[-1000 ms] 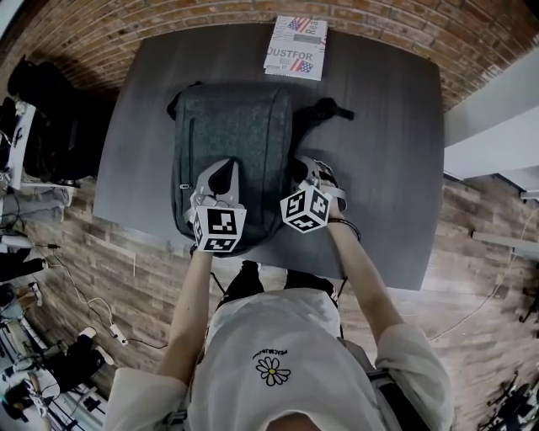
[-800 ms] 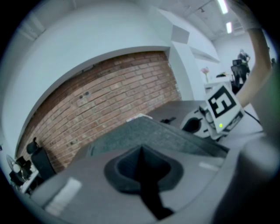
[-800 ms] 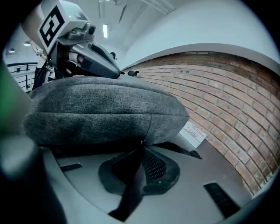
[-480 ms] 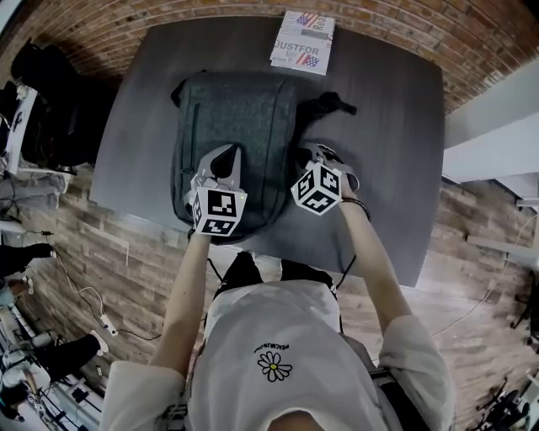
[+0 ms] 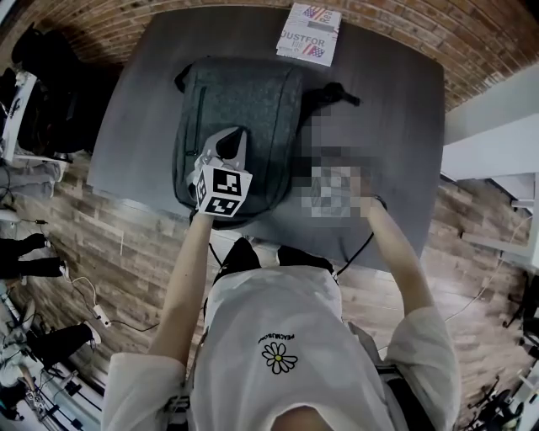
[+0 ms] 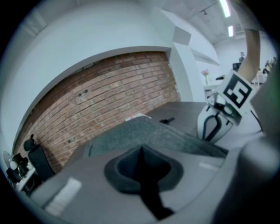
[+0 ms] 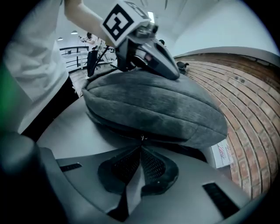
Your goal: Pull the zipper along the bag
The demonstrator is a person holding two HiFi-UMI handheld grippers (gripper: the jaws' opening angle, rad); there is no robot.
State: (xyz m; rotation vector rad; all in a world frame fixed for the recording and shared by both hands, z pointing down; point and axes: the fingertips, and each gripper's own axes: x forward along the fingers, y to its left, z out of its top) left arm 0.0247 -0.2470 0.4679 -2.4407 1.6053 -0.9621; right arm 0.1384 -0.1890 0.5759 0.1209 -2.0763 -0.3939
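A dark grey bag lies flat on the grey table. My left gripper rests on the bag's near top; in the left gripper view its jaws are shut, with nothing seen between them. My right gripper is hidden by a mosaic patch in the head view. It shows in the left gripper view, by the bag's right side. In the right gripper view its jaws are shut, with a small metal zipper pull at their tips on the bag's side seam.
A printed booklet lies at the table's far edge, beyond the bag. A black strap with a buckle trails off the bag's right side. Dark bags and chairs stand on the floor to the left. A brick wall stands behind the table.
The right gripper has moved to the right, away from the bag's near right corner. The left gripper has stayed on the bag.
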